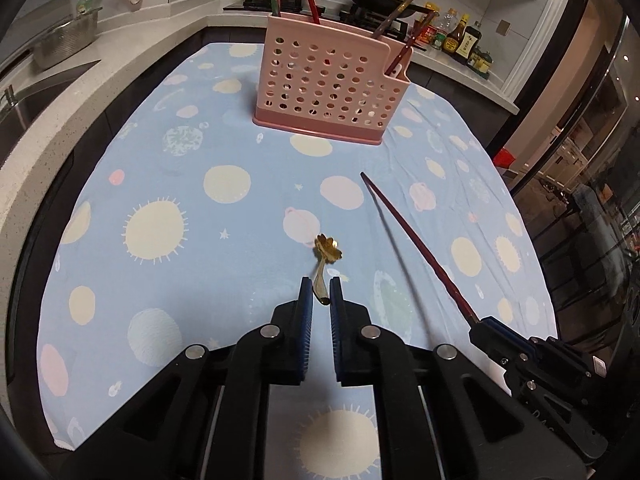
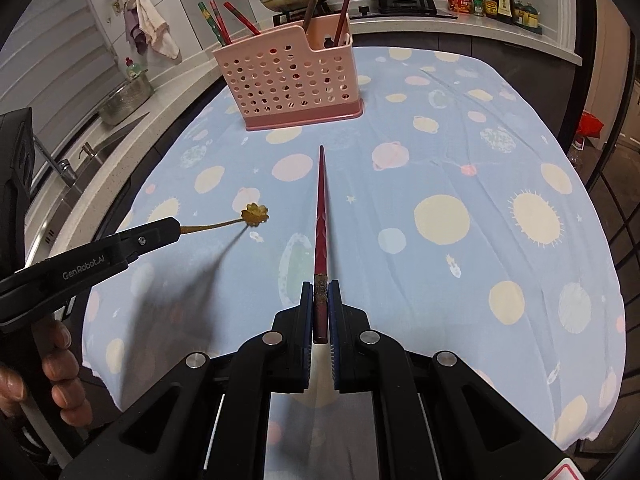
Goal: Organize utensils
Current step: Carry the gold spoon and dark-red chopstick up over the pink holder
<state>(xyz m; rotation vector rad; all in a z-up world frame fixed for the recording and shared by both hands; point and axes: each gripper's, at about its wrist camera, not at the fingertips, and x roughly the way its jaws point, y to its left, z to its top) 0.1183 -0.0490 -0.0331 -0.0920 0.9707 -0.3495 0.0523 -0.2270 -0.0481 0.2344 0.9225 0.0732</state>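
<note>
1. A small gold spoon (image 1: pixel 323 270) with a flower-shaped bowl is being held by its handle between the nearly closed pads of the left gripper (image 1: pixel 321 286), with the bowl pointing forward beyond the fingertips and lifted clear of the cloth.
2. A dark red chopstick (image 2: pixel 320 216) is being clamped at its thick end by the right gripper (image 2: pixel 321 290), whose jaws are being kept pressed tight on it; the tapered tip is being pointed straight ahead.
3. A pink perforated utensil holder (image 2: pixel 290 76) is being seen well ahead of both grippers, standing upright on the blue planet-print tablecloth (image 2: pixel 460 280).
4. Several chopsticks (image 2: pixel 230 20) are already being held in the holder, in its wide section and in its small end compartment.
5. A person's fingers (image 2: pixel 60 360) are being seen behind the left gripper.
</note>
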